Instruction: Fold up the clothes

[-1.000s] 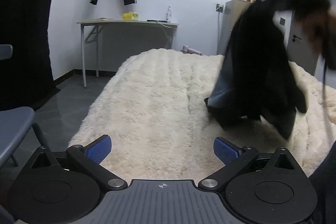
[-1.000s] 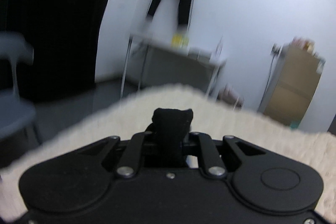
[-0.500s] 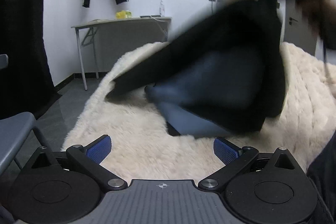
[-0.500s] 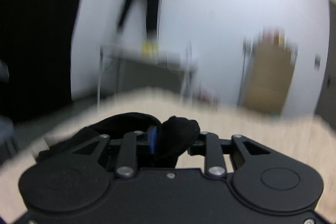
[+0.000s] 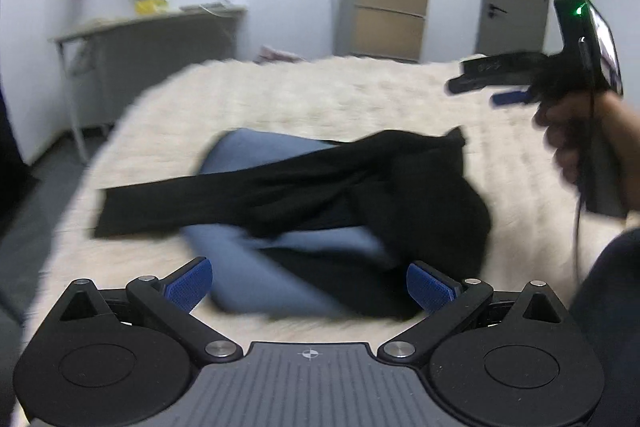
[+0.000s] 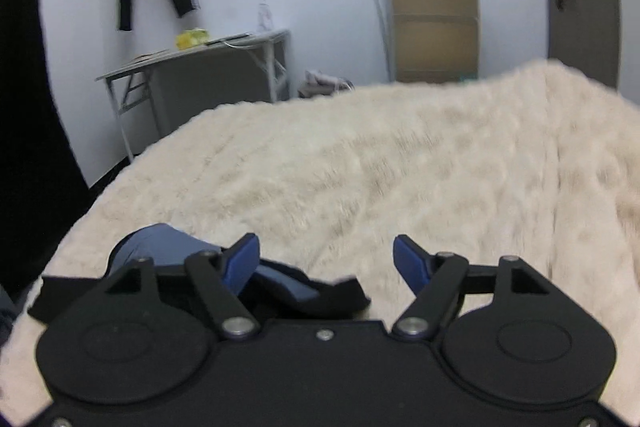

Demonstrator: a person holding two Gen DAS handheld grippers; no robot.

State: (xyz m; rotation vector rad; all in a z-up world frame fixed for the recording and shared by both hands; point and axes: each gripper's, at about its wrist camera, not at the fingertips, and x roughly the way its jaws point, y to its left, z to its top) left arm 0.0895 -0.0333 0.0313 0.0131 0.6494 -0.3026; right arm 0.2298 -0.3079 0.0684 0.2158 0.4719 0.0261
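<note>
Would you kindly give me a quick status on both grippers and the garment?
Left gripper open, empty. Right gripper opening, nothing between the pads. Black and blue garment lying crumpled on the cream fluffy blanket. Nothing in the way.

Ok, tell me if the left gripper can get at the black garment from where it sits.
Probably yes. The left gripper is open, and the black garment lies crumpled on the cream fluffy blanket just ahead of it with nothing between. The right gripper, its jaws opening, hangs off to the side.

No legible text, label, brand or number is showing in either view; faint marks on the right gripper (image 5: pixel 486 81) body are blurring beyond reading.
</note>
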